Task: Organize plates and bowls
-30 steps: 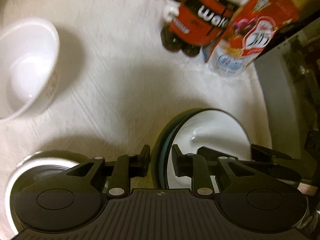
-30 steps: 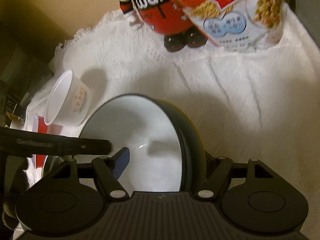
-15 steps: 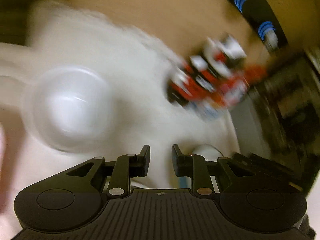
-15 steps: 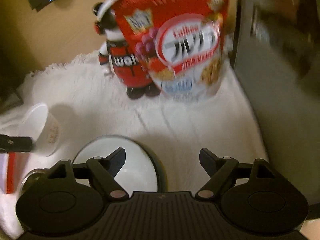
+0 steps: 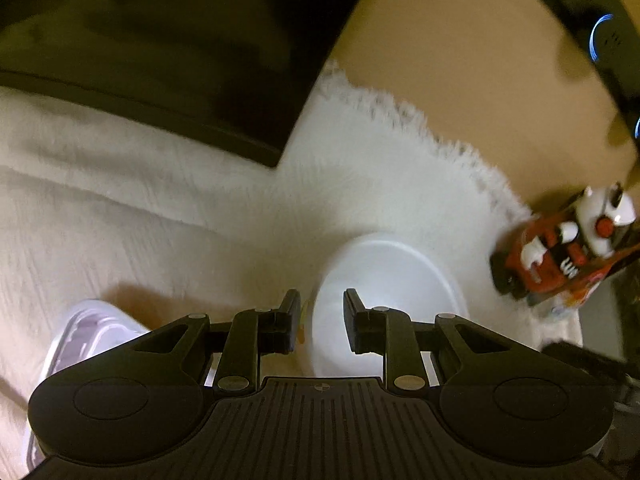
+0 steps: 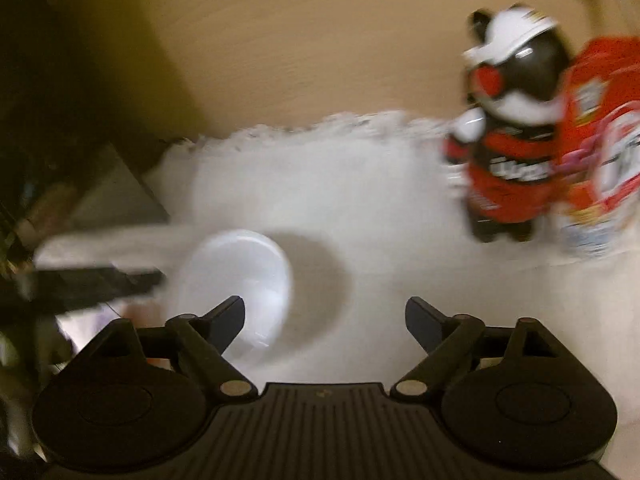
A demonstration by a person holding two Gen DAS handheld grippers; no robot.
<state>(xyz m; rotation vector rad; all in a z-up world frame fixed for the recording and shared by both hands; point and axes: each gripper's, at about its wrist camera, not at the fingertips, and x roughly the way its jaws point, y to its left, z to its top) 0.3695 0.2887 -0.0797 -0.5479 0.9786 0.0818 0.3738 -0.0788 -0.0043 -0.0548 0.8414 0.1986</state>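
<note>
A white bowl (image 5: pixel 384 296) stands on the white cloth just ahead of my left gripper (image 5: pixel 322 322). The left jaws are narrowly apart and hold nothing; the bowl's near rim lies between and behind the fingertips. The same white bowl (image 6: pixel 240 276) shows in the right wrist view, in front of the left finger (image 6: pixel 228 318) of my right gripper (image 6: pixel 325 320), which is wide open and empty. The dark-rimmed bowl is out of view.
A clear lidded container (image 5: pixel 80 332) sits at lower left. A black-and-red mascot bottle (image 6: pixel 508 128) and a red cereal bag (image 6: pixel 600 168) stand at the right. A dark panel (image 5: pixel 160 60) borders the cloth at the back left. The other gripper's arm (image 6: pixel 80 284) shows blurred.
Both grippers have pulled back and swung left, away from the dark-rimmed bowl. The right gripper has opened and let go of that bowl. The white bowl now lies ahead of both.
</note>
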